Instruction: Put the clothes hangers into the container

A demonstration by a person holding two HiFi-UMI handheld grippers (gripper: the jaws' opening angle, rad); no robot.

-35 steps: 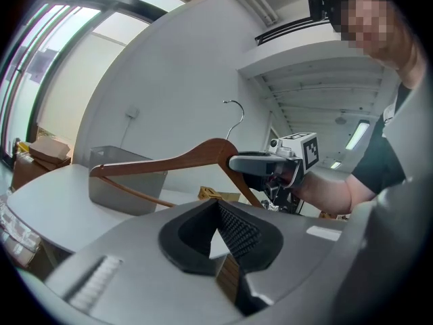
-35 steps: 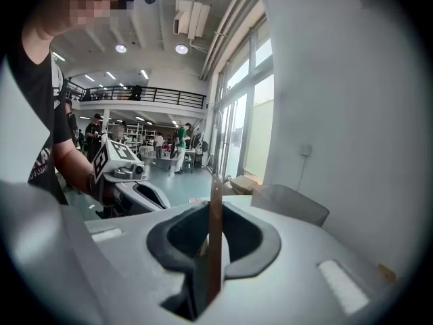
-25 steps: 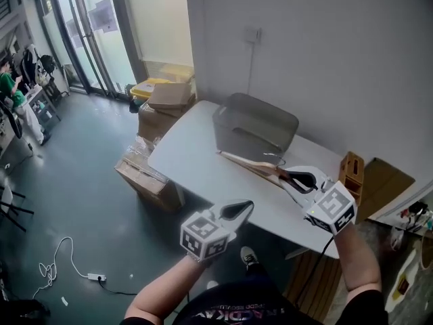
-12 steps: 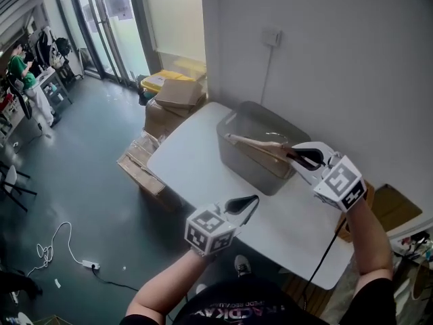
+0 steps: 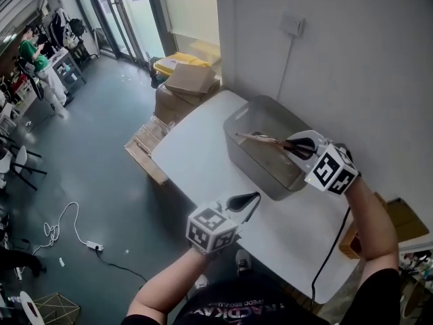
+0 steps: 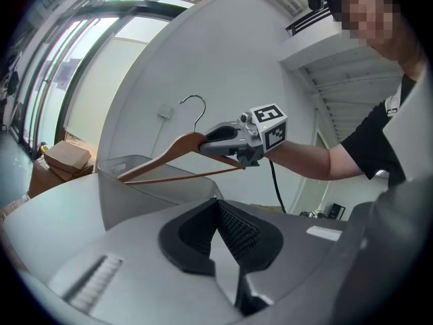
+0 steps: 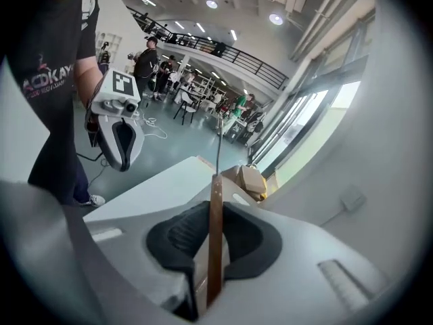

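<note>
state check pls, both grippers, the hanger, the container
right gripper, shut on the wooden hanger
wooden hanger, held tilted over the container, hook up
container, open-topped, standing on the table
left gripper, shut, empty

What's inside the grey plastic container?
The wooden clothes hanger, clamped in the right claw, hangs over the grey plastic container's opening; nothing else shows. Its near wall hides some floor.
</note>
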